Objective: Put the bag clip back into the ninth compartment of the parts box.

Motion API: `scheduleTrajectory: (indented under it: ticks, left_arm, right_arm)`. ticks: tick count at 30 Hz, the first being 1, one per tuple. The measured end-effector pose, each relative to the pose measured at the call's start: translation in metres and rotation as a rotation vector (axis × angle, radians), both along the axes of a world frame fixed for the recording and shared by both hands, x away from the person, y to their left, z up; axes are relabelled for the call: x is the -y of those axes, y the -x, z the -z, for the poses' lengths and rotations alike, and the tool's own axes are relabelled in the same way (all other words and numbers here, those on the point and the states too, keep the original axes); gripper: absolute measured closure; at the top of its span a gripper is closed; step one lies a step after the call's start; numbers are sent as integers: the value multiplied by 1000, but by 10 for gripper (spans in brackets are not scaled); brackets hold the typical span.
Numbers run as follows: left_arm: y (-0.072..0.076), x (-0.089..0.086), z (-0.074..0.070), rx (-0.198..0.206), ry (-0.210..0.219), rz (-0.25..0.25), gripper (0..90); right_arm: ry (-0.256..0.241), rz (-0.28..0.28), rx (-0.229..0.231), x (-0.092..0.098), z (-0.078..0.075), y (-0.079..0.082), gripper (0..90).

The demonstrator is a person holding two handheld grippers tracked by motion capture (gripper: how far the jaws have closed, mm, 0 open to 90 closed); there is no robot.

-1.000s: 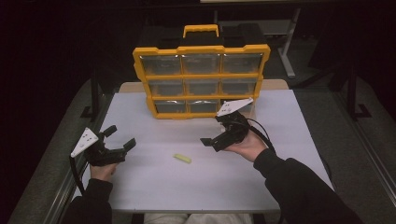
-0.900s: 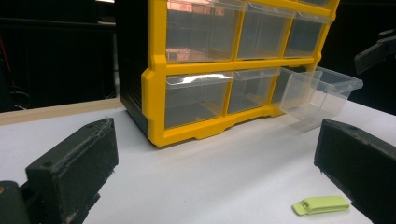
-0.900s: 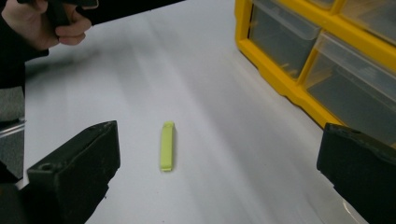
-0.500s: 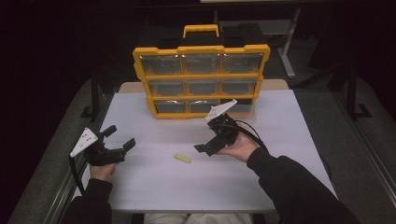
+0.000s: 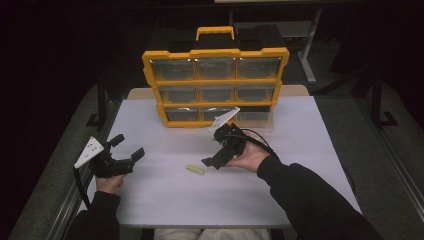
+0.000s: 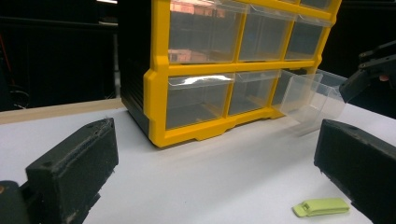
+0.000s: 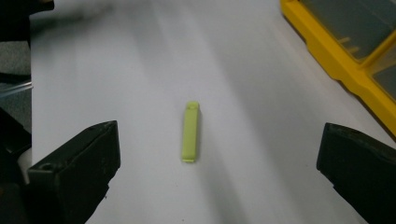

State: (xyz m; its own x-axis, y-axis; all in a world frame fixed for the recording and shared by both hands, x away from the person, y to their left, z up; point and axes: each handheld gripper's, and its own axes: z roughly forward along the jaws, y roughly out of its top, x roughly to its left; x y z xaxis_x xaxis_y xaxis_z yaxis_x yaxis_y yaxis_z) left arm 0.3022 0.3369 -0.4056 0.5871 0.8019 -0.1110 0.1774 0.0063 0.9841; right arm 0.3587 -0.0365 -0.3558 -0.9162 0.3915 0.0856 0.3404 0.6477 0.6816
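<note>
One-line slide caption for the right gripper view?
Open right gripper aimed at a light green clip lying on the white table, yellow drawer organizer at the edge.

dim dark surroundings, brightly lit white table (image 5: 280,195), soft shadows, slight blur

the clip (image 5: 195,169) lies on the table (image 5: 310,150) before the drawer cabinet (image 5: 215,80), between the left gripper (image 5: 127,150) and right gripper (image 5: 211,161).

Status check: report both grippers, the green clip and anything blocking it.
Right gripper open, poised beside green clip. Left gripper open, idle at table's left. Clip flat on white table, nothing in the way; yellow drawer cabinet stands behind.
</note>
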Motion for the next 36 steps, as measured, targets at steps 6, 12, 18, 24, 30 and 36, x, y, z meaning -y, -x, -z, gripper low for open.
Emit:
scheduleTrajectory:
  ticks: [6, 12, 18, 24, 30, 36]
  left_arm:
    - [0, 1, 0, -2, -5, 3, 0]
    - [0, 0, 0, -3, 1, 1, 0]
    - [0, 1, 0, -1, -2, 1, 0]
    - [0, 2, 1, -5, -7, 5, 0]
    - [0, 1, 0, 3, -10, 10, 0]
    - [1, 2, 0, 13, -20, 15, 0]
  right_arm:
    - [46, -46, -15, -15, 2, -2, 0]
    - [76, -65, -26, -24, 5, -3, 0]
    - [107, -83, -37, -34, 7, -3, 0]
    - [144, -90, -52, -43, 12, -5, 0]
    - [187, -103, -67, -53, 18, -6, 0]
    - [241, -94, -94, -61, 28, -8, 0]
